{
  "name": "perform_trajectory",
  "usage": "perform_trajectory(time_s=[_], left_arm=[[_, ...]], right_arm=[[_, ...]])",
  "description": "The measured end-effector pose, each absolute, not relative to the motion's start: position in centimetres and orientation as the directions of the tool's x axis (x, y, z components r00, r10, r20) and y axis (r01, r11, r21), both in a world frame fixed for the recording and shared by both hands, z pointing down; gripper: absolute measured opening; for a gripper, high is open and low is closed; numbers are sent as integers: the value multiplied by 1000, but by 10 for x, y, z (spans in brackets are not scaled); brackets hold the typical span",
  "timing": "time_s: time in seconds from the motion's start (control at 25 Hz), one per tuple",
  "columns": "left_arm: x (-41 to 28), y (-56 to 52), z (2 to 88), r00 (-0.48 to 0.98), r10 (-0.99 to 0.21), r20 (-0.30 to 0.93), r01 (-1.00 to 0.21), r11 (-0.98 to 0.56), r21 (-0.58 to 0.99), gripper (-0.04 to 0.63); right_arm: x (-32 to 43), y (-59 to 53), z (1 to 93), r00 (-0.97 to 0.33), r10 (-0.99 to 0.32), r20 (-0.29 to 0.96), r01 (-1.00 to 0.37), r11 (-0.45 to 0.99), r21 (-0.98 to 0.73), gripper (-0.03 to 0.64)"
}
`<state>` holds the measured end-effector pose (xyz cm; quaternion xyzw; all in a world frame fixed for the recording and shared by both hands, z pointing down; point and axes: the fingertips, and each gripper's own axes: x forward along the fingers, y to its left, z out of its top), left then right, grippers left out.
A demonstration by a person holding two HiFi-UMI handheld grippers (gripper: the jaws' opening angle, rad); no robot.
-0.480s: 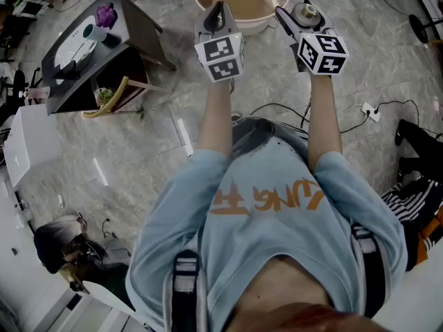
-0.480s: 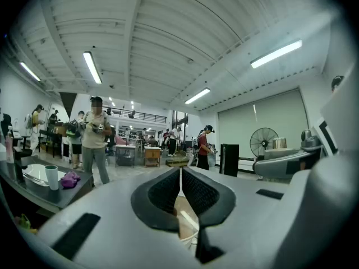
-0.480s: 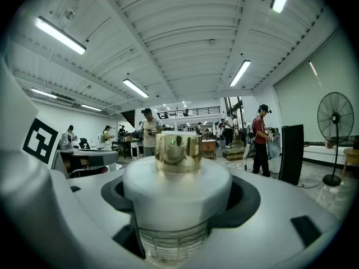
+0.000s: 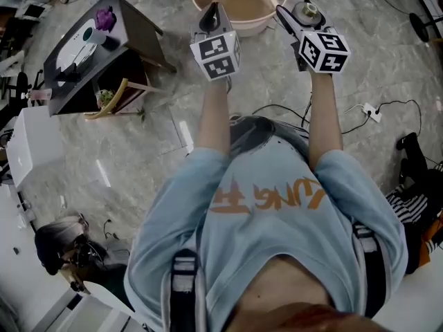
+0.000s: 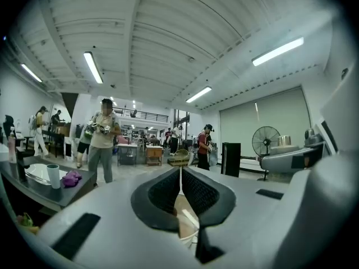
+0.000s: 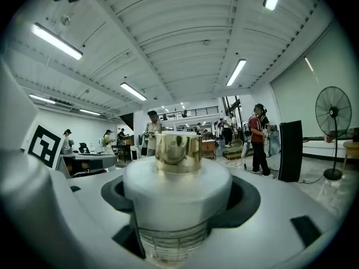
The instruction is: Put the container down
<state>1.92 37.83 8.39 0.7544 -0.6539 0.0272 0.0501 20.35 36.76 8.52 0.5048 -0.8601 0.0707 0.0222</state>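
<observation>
Container (image 4: 306, 10), upper right of frame, is gripped by right tongs (image 4: 296, 18), left tongs (image 4: 213, 12) shut & empty; if released mid-air, it could be cracked on floor (image 4: 149, 151).

container (image 6: 176, 189): showing white shoulder, gold cap
basin (image 4: 266, 21): showing pale beige
left gripper (image 4: 214, 10): carrying black-and-white square-marked cube
shirt (image 4: 277, 216): showing light blue, orange print
floor (image 4: 138, 151): showing grey marbling

Container (image 6: 176, 198) — matt white body, glossy gold metal cap (image 6: 178, 152).
</observation>
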Motion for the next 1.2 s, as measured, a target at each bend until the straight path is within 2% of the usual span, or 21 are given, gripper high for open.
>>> perform_trajectory(time_s=[0.56,0.88,1.2], left_arm=[[21,392,78,63,-994,89,-997,-60,41,37],[-8,410,70,-20,-997,79,-999,23,40,37],[-13,389,68,-24,-998,62,-999,26,43,37]], right_arm=[[236,368,82,-508,-857,86,-858,495,-134,360],[215,368,74,-564,-824,61,-822,551,-146,360],[209,350,68,-566,-823,49,-821,558,-116,360]])
